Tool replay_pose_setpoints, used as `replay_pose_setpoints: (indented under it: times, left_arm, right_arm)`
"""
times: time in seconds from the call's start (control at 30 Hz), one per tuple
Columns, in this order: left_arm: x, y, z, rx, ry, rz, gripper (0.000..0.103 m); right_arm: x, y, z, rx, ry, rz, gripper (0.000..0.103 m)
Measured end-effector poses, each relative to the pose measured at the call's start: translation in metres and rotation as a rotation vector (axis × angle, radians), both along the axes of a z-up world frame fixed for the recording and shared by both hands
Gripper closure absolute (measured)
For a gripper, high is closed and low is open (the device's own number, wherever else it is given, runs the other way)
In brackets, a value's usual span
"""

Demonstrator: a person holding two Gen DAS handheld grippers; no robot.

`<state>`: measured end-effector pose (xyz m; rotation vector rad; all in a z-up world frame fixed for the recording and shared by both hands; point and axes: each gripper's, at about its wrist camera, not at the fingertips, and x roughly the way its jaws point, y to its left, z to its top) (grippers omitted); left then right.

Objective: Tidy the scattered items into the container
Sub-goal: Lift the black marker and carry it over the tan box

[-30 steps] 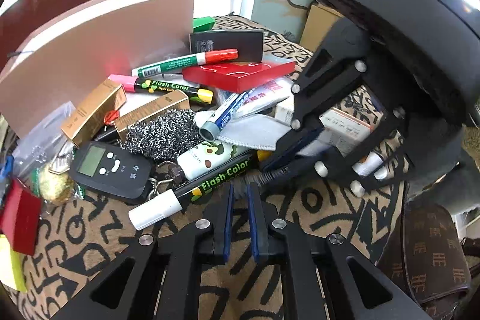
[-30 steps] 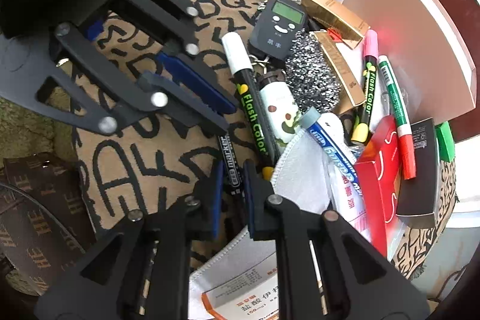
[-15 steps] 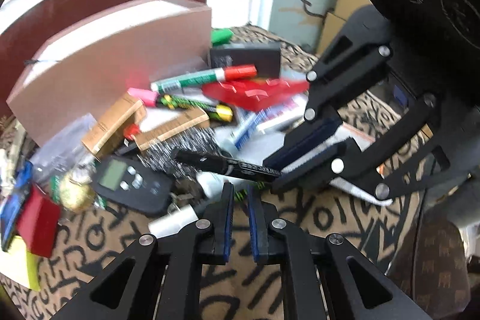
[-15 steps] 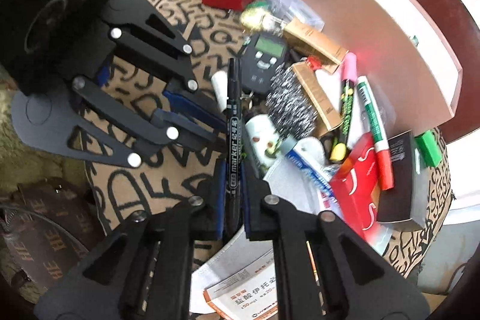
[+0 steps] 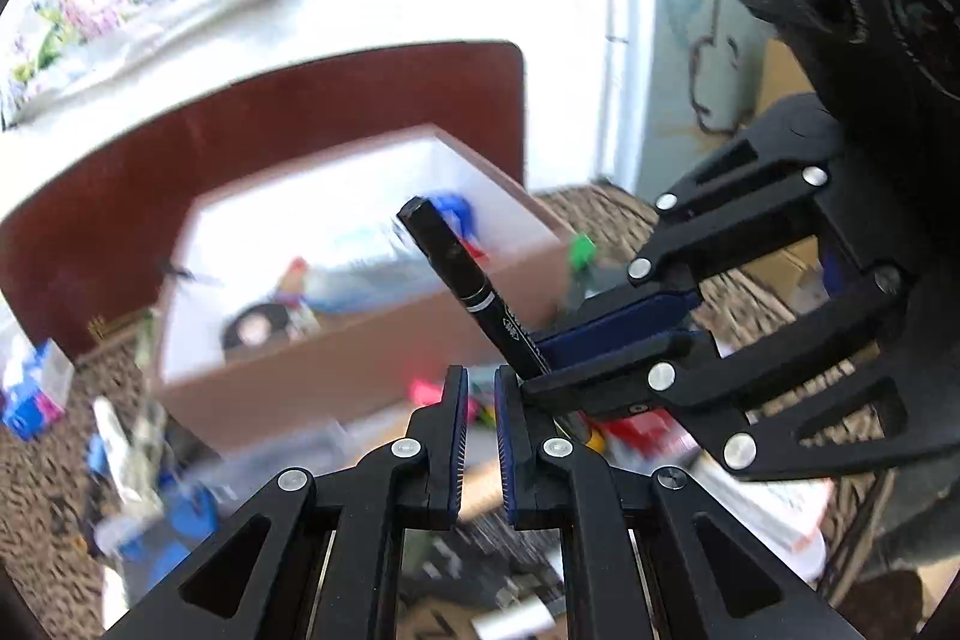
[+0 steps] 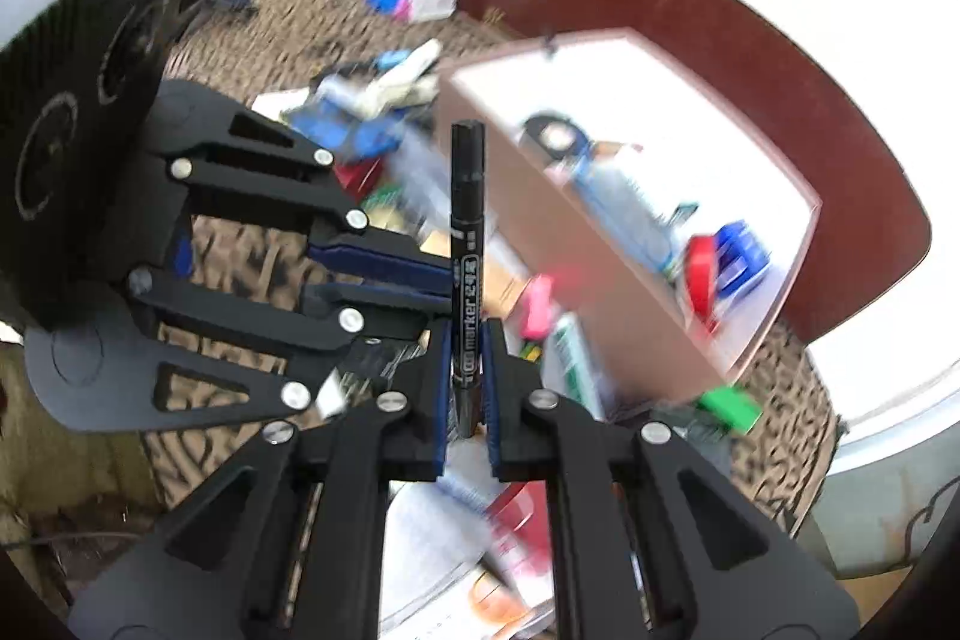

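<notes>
My right gripper (image 6: 465, 340) is shut on a black marker (image 6: 467, 232) and holds it lifted, pointing up and away. In the left wrist view the same marker (image 5: 462, 280) sticks out of the right gripper (image 5: 540, 370) in front of the brown box (image 5: 360, 370). The box (image 6: 600, 244) has a white inside and holds several items. My left gripper (image 5: 480, 388) is shut and empty, just beside the right one; it also shows in the right wrist view (image 6: 432, 289). Both views are blurred.
Scattered items lie on the patterned cloth (image 6: 258, 244) around the box: a pink highlighter (image 6: 537, 307), a green piece (image 6: 729, 406), blue packets (image 5: 30, 400). A dark red board (image 5: 300, 100) stands behind the box.
My right gripper has lifted the black marker up off the pile toward the box. Both cameras have risen and tilted, so the inside of the box now shows.
</notes>
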<state>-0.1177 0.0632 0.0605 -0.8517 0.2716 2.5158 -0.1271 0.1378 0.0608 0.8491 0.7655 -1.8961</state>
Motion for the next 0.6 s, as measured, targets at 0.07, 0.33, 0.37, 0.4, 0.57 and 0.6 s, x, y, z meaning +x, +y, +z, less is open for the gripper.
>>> replay_pose_setpoints:
  times: [0.07,0.33,0.37,0.4,0.57,0.6]
  left_arm:
    - [-0.023,0.001,0.009,0.002,0.021,0.027,0.095]
    - [-0.088,-0.01,0.021,0.039,0.042,0.101,0.095]
    - [-0.096,-0.012,0.021,0.039,0.041,0.109,0.095]
    - [-0.104,-0.014,0.019,0.037,0.039,0.117,0.095]
    - [-0.143,-0.02,0.004,0.043,0.013,0.163,0.095]
    - [-0.15,-0.021,0.0,0.051,0.002,0.173,0.095]
  right_arm:
    - [-0.014,-0.006,0.012,-0.022,0.014,-0.021,0.092]
    - [-0.081,-0.03,0.043,-0.103,0.046,-0.119,0.092]
    - [-0.091,-0.032,0.043,-0.111,0.04,-0.136,0.092]
    - [-0.101,-0.035,0.043,-0.12,0.034,-0.157,0.092]
    - [-0.148,-0.047,0.03,-0.129,-0.013,-0.25,0.092]
    - [-0.157,-0.049,0.025,-0.129,-0.031,-0.27,0.092]
